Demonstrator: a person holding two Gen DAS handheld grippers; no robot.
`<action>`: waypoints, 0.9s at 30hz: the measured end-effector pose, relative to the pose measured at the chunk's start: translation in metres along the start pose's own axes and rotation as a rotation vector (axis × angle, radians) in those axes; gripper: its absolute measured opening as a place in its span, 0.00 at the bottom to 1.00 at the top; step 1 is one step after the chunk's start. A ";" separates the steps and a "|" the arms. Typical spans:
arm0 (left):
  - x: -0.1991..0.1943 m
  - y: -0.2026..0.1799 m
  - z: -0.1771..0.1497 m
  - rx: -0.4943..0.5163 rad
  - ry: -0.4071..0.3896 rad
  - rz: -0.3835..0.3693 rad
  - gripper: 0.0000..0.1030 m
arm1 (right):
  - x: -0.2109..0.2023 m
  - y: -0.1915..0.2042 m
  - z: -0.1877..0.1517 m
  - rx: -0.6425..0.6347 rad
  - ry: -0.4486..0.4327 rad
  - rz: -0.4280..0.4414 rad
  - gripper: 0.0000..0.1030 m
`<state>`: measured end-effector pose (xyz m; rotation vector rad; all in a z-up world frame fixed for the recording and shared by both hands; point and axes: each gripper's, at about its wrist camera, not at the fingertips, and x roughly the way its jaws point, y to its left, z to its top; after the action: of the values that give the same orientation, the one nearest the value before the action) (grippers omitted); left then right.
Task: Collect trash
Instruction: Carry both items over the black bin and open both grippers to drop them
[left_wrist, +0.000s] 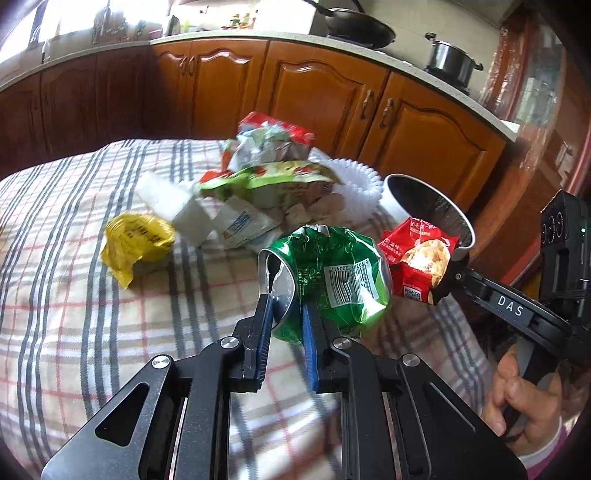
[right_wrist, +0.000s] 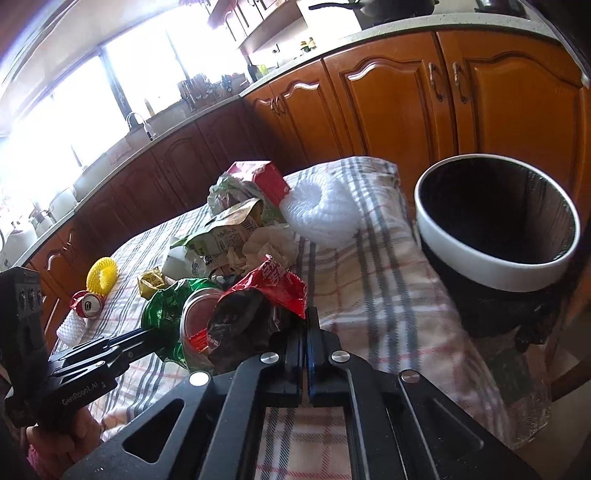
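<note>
The left gripper (left_wrist: 286, 306) has its jaws nearly closed on the rim of a crushed green can (left_wrist: 328, 273), one blue pad inside the mouth, one outside. The can's long axis runs away from the jaws and to their right, its open end facing back toward them.

Just right of it, the right gripper (right_wrist: 306, 334) is fully closed, pinching a red snack wrapper (right_wrist: 273, 291) by its edge.

Beyond its jaws to the right stands the white-rimmed bin (right_wrist: 495, 273), with the trash pile (left_wrist: 258, 192) ahead on the checked table (left_wrist: 74, 314).

A rim pinch is shallow: the can could swing or slip out, and the thin wrapper could pull free.
</note>
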<state>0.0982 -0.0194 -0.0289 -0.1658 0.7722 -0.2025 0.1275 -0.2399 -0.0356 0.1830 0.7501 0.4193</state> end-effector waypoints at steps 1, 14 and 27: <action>0.000 -0.004 0.002 0.011 -0.003 -0.006 0.14 | -0.003 -0.001 0.001 0.001 -0.005 -0.007 0.01; 0.025 -0.071 0.034 0.119 0.008 -0.085 0.14 | -0.035 -0.065 0.019 0.081 -0.070 -0.114 0.01; 0.074 -0.133 0.075 0.221 0.042 -0.123 0.14 | -0.047 -0.128 0.046 0.127 -0.103 -0.235 0.01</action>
<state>0.1867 -0.1606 0.0042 0.0005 0.7764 -0.4066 0.1672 -0.3758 -0.0131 0.2311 0.6879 0.1383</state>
